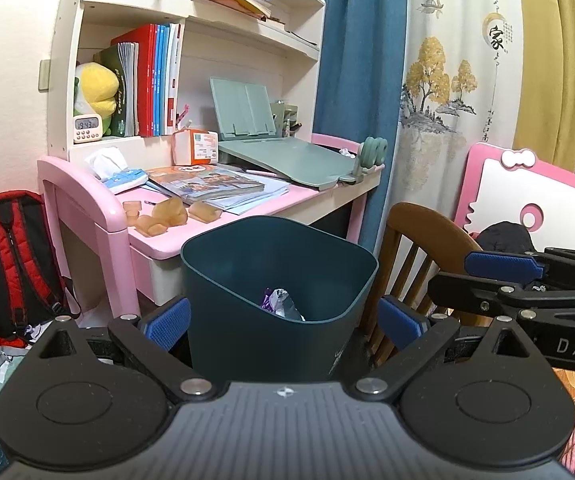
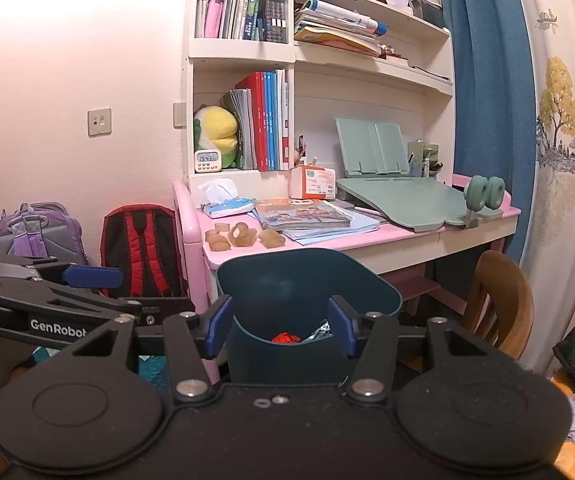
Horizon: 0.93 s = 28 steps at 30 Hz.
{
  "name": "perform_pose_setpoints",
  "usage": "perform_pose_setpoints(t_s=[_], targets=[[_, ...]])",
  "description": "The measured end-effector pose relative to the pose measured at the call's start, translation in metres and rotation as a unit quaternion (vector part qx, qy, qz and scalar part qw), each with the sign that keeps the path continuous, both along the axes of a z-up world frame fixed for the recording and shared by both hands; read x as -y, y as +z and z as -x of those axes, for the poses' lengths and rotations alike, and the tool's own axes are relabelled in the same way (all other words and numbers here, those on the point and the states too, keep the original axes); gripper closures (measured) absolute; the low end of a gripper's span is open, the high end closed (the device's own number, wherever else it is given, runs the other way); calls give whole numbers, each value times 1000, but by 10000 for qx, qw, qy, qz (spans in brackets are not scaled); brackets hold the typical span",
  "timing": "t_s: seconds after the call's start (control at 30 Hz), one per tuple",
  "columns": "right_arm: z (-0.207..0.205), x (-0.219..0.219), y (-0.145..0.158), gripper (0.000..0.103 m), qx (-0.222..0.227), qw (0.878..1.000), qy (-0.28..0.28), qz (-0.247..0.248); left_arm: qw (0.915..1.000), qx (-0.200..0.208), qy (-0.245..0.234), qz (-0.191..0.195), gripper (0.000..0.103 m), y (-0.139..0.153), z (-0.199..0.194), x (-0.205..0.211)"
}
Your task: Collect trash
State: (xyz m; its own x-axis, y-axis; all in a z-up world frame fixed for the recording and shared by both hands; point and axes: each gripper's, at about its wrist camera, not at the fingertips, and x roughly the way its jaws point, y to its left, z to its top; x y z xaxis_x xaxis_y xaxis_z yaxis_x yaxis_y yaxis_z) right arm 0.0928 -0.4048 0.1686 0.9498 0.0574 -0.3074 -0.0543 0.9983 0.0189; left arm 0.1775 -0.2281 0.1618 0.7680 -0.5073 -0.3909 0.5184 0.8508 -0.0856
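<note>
A dark teal trash bin (image 1: 279, 264) (image 2: 307, 280) stands on the floor in front of the pink desk (image 1: 247, 220). Inside it lie a purple-silver wrapper (image 1: 281, 304), a red scrap (image 2: 283, 337) and a silver wrapper (image 2: 321, 330). Several amber crumpled pieces (image 1: 163, 216) (image 2: 243, 236) sit on the desk's near corner. My left gripper (image 1: 283, 322) is open just short of the bin, holding nothing. My right gripper (image 2: 281, 324) is open too, with the bin framed between its fingers. Each gripper shows in the other's view, as a blue pad (image 1: 503, 264) (image 2: 91, 276).
Books (image 1: 207, 184), a tissue pack (image 1: 123, 178), an orange carton (image 1: 193, 148) and a green book stand (image 1: 287, 156) lie on the desk. A wooden chair (image 1: 419, 240) stands right of the bin. A red backpack (image 1: 7, 264) and a purple one (image 2: 35, 232) sit on the floor at left.
</note>
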Motion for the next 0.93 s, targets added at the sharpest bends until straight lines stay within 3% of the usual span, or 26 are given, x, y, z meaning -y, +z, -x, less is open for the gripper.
perform_pose_setpoints(t_s=[0.93], targets=[[5,-2,-21,50,-141,9994,169,-284,9996,-65,254,52,3,-21,12,-4]])
